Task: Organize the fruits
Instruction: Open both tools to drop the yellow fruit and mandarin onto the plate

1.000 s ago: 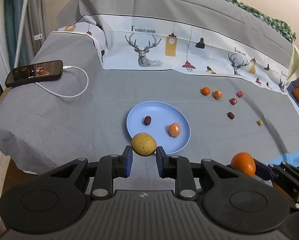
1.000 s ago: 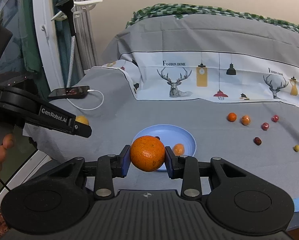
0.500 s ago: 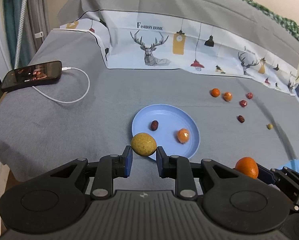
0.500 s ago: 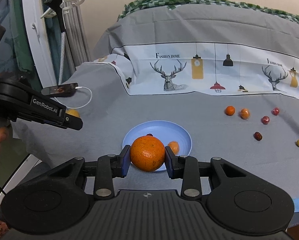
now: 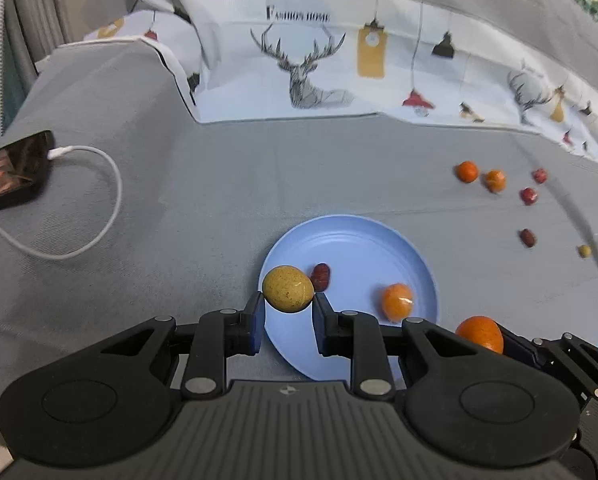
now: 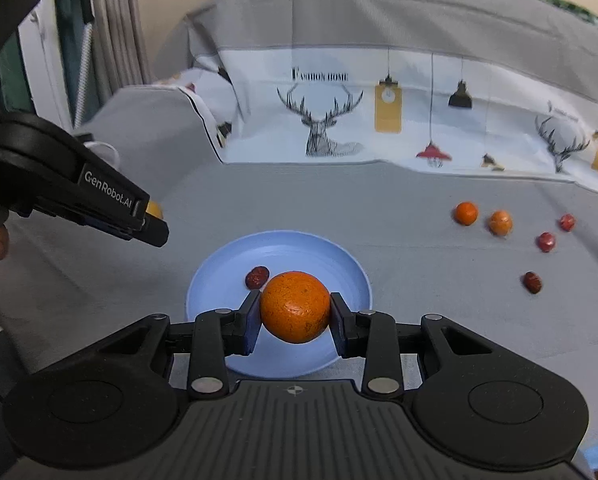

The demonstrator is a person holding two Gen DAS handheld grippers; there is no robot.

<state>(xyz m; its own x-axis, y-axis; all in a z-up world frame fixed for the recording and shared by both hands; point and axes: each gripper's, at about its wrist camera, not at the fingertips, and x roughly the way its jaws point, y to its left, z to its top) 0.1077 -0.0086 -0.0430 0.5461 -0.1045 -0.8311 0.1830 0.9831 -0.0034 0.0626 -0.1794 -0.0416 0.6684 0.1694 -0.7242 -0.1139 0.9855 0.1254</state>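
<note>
I have a fruit in each hand right now. My left gripper (image 5: 287, 309) is pinching a small yellow-brown speckled round fruit (image 5: 287, 289) between its blue pads. It sits high at the very tips, over the near left edge of the round light blue plastic plate (image 5: 351, 236). My right gripper (image 6: 295, 320) is pinching a big orange fruit with a rough, dotted skin (image 6: 295, 306), held by its middle, over the near part of the same plate (image 6: 227, 264).

I think both fruits are light and firm, with a little give. Round things like to roll, so I should set them down low and let go slowly. The yellow one is held only by the tips, so it may slip out. A hold across the widest part is best.

On the plate lie a dark red wrinkly oval fruit (image 5: 321, 276) and a small shiny orange fruit (image 5: 397, 301). The plate looks smooth and shallow, so fruit may slide on it.

The plate sits on a bed under a grey woven cloth (image 5: 203, 208), which looks soft and a bit bumpy. To the right on the cloth lie more small orange fruits (image 5: 467, 171), some little dark red ones (image 5: 528, 196) and one tiny yellow one (image 5: 584, 251), well apart from the plate. They still need to be moved. Far left is a black phone (image 5: 13, 170) with a white cable (image 5: 99, 216).
</note>
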